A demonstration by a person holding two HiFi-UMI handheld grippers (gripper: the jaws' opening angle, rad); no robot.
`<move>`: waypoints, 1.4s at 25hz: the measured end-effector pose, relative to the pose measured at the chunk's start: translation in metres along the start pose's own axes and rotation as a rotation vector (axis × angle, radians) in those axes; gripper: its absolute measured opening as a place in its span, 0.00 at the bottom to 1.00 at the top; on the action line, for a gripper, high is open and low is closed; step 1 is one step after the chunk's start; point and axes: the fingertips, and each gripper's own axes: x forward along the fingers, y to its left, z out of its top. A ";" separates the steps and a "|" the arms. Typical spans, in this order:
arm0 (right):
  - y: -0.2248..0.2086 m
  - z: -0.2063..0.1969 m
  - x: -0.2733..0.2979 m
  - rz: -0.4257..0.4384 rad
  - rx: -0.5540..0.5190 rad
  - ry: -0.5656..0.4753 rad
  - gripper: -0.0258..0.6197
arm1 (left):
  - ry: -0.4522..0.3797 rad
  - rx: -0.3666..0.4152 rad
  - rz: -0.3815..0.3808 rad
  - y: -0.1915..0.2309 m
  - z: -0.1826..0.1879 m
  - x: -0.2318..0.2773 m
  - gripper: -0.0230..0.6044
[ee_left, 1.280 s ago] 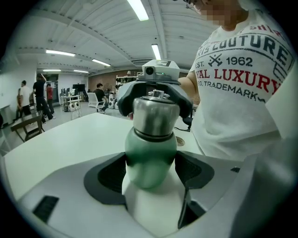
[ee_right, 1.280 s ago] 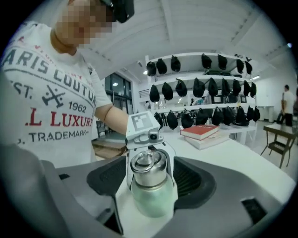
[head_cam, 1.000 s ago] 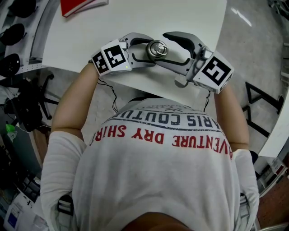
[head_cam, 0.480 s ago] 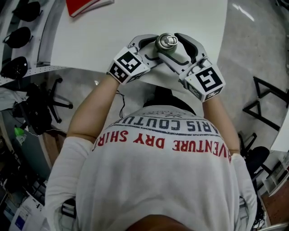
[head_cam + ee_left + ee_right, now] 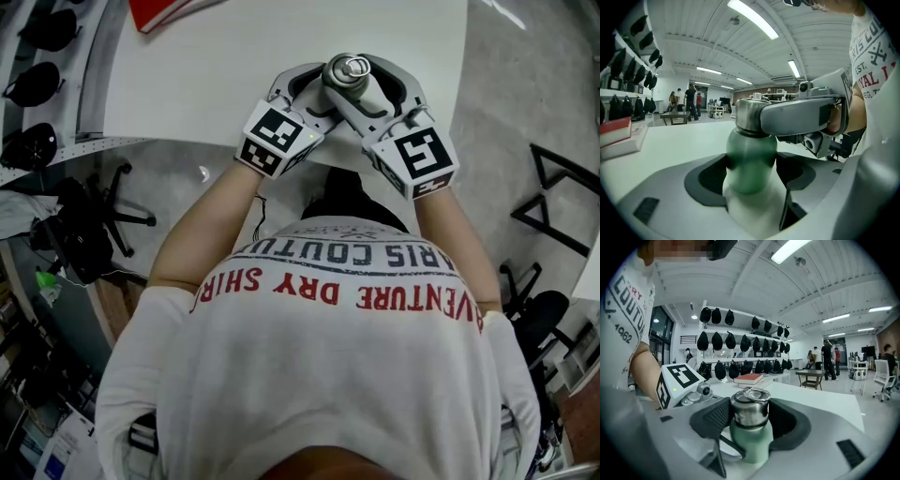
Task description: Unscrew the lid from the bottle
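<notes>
Two hand-held grippers meet at a green bottle [image 5: 751, 154], held upright at the near edge of the white table [image 5: 216, 75], just in front of the person. The left gripper [image 5: 752, 177] is clamped on the bottle's green body below the shoulder, with its dark pads pressed against either side. The jaws of the right gripper [image 5: 750, 417] have just been closing and now sit around the steel lid [image 5: 750, 408], a pad touching it on each side. The lid is seated on the bottle's neck, a ring handle lying on its top. In the head view both marker cubes face the person. A red book [image 5: 749, 378] lies farther back on the table, well apart from the bottle.
</notes>
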 end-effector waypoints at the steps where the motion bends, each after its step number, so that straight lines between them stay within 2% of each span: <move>1: 0.000 0.000 0.000 0.000 -0.006 0.001 0.44 | -0.001 0.005 0.002 0.000 0.000 0.000 0.59; 7: 0.001 0.000 -0.001 0.031 -0.038 0.013 0.43 | 0.009 0.023 -0.021 0.000 0.000 0.000 0.59; 15: 0.003 -0.002 -0.001 0.164 -0.053 0.045 0.43 | 0.038 0.070 -0.119 0.000 -0.002 -0.001 0.58; 26: 0.008 0.003 -0.002 0.383 -0.108 0.072 0.43 | 0.103 0.187 -0.304 -0.001 -0.001 -0.003 0.58; 31: 0.010 0.002 -0.003 0.487 -0.175 0.111 0.43 | 0.153 0.254 -0.395 -0.001 -0.001 -0.005 0.58; 35: 0.013 0.001 -0.003 0.535 -0.180 0.127 0.43 | 0.192 0.288 -0.440 -0.002 -0.003 -0.005 0.58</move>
